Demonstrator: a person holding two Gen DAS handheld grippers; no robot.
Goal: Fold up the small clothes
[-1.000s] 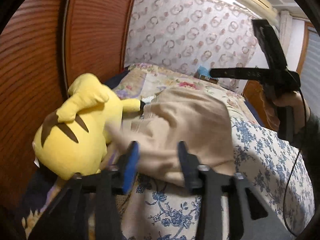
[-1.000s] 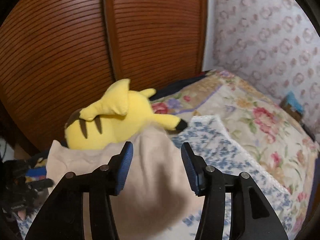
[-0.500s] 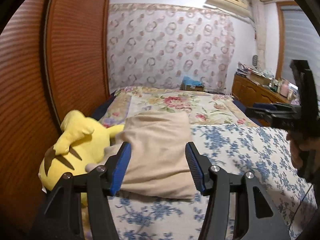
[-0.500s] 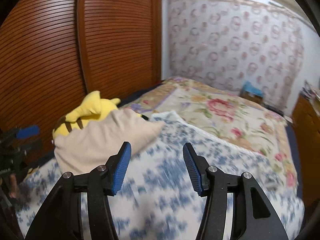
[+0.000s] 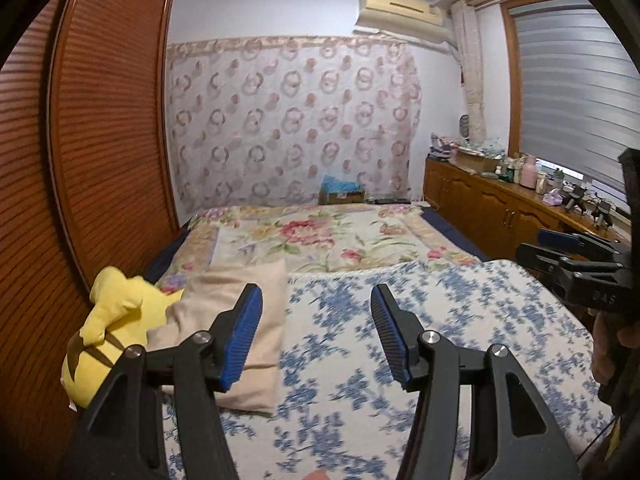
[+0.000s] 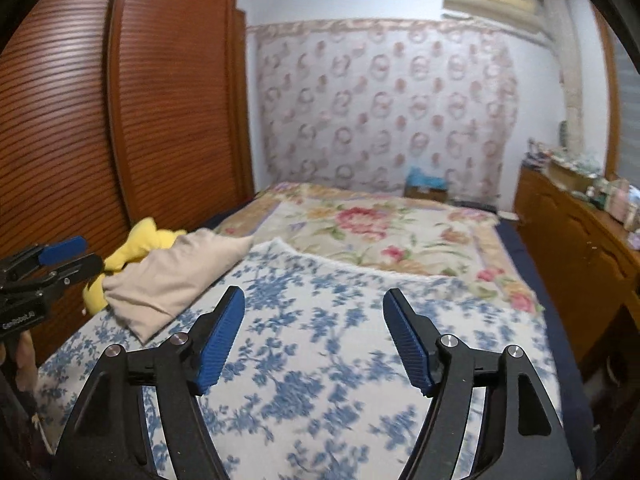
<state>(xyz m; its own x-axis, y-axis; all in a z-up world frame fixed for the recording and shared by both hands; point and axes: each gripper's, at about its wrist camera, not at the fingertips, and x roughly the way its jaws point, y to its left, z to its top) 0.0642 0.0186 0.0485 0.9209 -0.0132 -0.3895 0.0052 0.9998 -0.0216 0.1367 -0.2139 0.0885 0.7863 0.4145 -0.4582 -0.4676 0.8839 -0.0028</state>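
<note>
A folded beige garment [image 5: 272, 312] [image 6: 172, 276] lies on the blue-flowered sheet [image 5: 400, 320], leaning against a yellow plush toy. My left gripper [image 5: 316, 300] hovers above the sheet to the right of the garment, open and empty. Its left finger overlaps the garment in the picture but does not touch it. My right gripper [image 6: 315, 300] is over the middle of the sheet, well right of the garment. Its jaws are opening and nothing is between them. Each gripper also shows at the edge of the other's view.
The yellow plush toy [image 5: 116, 320] [image 6: 148, 240] lies at the bed's left edge, against slatted wooden wardrobe doors [image 5: 100, 140]. A flowered blanket [image 5: 320, 240] covers the far half of the bed. A cluttered wooden dresser [image 5: 500, 208] runs along the right.
Both grippers have pulled back and risen away from the beige garment, which stays lying against the plush toy. The right gripper swung to the right and its jaws widened.
</note>
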